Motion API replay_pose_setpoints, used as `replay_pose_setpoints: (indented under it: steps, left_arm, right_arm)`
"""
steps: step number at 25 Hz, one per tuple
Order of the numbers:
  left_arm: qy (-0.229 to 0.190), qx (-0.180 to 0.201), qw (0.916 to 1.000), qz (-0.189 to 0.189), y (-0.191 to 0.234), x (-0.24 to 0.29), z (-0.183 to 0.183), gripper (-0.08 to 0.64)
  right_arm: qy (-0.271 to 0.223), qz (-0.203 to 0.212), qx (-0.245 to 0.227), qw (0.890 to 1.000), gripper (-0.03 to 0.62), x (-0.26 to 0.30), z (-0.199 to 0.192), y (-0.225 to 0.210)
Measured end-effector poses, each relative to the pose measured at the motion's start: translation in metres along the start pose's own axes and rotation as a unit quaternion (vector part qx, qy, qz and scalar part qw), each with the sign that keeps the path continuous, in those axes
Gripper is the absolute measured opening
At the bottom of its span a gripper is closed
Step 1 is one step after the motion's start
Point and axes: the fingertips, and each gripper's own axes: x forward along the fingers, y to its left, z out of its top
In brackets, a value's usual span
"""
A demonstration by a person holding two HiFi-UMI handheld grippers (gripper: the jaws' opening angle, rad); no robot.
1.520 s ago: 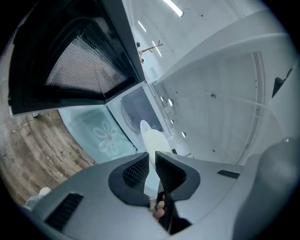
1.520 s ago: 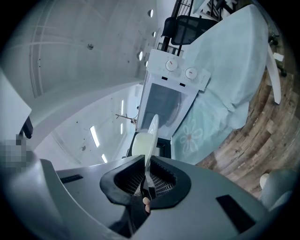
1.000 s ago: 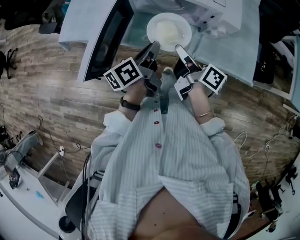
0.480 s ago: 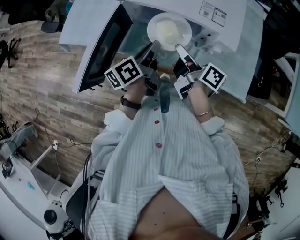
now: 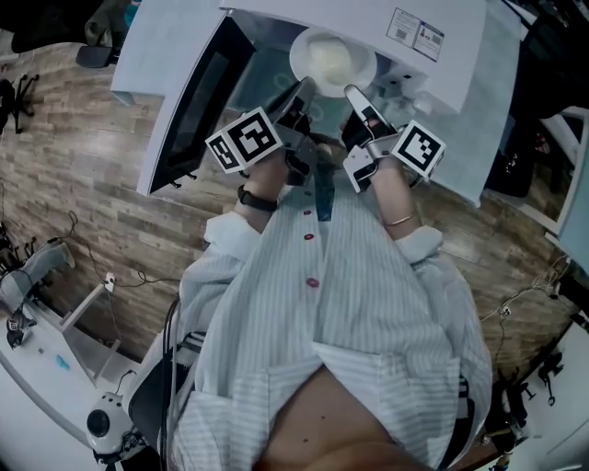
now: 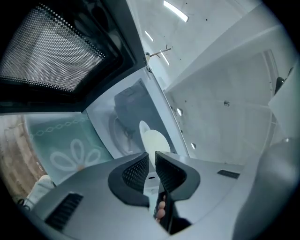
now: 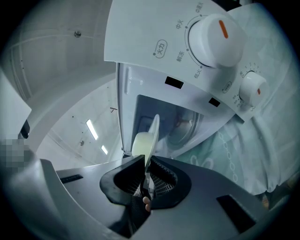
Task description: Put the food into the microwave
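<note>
- The characters 火力 are being displayed inside a rounded outline on the white control panel (image 7: 140,33) of the microwave (image 5: 350,14), just left of the upper knob (image 7: 213,33).
- More Chinese characters are being shown in a ring around that knob. 中火 and 解冻 are being made out among them, and the others are too skewed to be read.
- Tiny numerals are being shown around the lower knob (image 7: 253,86), too small to be read.
- A printed sticker (image 5: 416,33) is being seen on the microwave's top, but its print is too small to be read.
- Square black-and-white markers are being shown on the left gripper (image 5: 302,89) and the right gripper (image 5: 352,92).
</note>
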Motion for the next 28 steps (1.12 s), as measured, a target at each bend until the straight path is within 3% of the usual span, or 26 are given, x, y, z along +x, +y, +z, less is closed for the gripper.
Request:
replay_pose_setpoints:
  steps: [19, 28]
  left_arm:
    - [0.032, 0.007, 0.9994, -0.013, 0.000, 0.007, 0.003, 0.040]
    - [0.056, 0.003, 0.9984, -0.008, 0.028, 0.014, -0.012, 0.043]
  right_arm:
    - [-0.034, -0.021, 0.010, 0.999, 0.044, -0.001, 0.002, -0.001]
    - [-0.049, -0.044, 0.026, 0.997, 0.044, 0.002, -0.009, -0.030]
